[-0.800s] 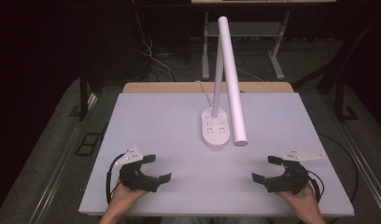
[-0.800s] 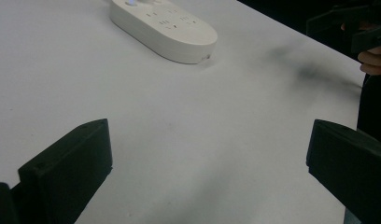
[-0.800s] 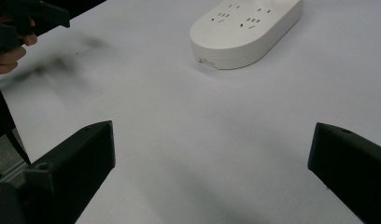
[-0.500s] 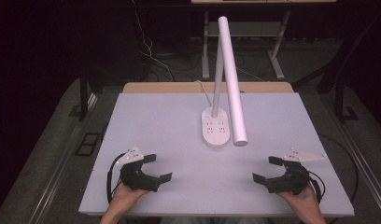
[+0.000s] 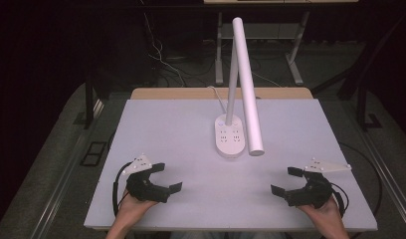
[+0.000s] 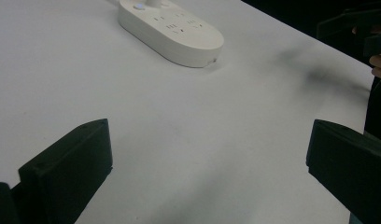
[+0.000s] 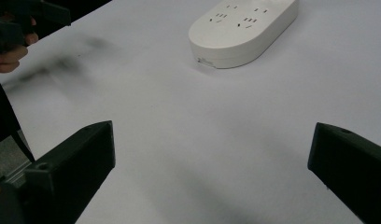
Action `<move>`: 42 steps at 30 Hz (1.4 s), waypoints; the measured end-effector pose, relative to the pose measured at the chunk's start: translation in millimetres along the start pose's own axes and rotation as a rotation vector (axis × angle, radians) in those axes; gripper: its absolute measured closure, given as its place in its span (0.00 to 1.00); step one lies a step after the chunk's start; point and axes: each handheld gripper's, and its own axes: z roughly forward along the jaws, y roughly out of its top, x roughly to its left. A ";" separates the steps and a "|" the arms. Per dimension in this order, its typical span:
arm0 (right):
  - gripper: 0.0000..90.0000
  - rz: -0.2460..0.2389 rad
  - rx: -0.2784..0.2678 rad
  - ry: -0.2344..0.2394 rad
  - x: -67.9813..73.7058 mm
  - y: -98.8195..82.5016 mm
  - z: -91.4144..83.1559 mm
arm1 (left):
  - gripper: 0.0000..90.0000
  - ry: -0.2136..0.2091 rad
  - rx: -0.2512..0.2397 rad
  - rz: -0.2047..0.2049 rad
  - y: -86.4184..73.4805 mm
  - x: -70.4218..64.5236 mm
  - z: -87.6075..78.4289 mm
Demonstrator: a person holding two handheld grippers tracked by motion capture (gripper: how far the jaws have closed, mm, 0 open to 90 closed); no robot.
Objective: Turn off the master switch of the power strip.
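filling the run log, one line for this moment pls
left hand-held gripper: open, empty | right hand-held gripper: open, empty | lamp: upright mid-table, untouched

Lab or recording workspace | bare white counter (image 5: 181, 124) under dark surroundings | white desk lamp (image 5: 243, 84) with socket base beyond both claws | loose cables (image 5: 161, 62) on grey carpet floor (image 5: 56, 144) farther back | metal table legs (image 5: 293, 59) behind

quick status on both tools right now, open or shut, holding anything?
Left tool: open, jaws wide apart, holding nothing, low over the table.
Right tool: open, jaws wide apart, holding nothing.
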 end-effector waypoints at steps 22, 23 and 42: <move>0.00 -0.009 0.029 0.005 1.3 -1.5 2.5 | 0.00 -0.008 0.049 0.037 28.1 1.9 3.5; 0.00 -0.010 0.030 0.002 1.0 -1.5 2.4 | 0.00 -0.009 0.050 0.038 30.5 1.7 3.2; 0.00 -0.015 0.035 -0.005 -0.3 -2.2 2.4 | 0.00 -0.027 0.101 0.075 63.9 7.6 16.8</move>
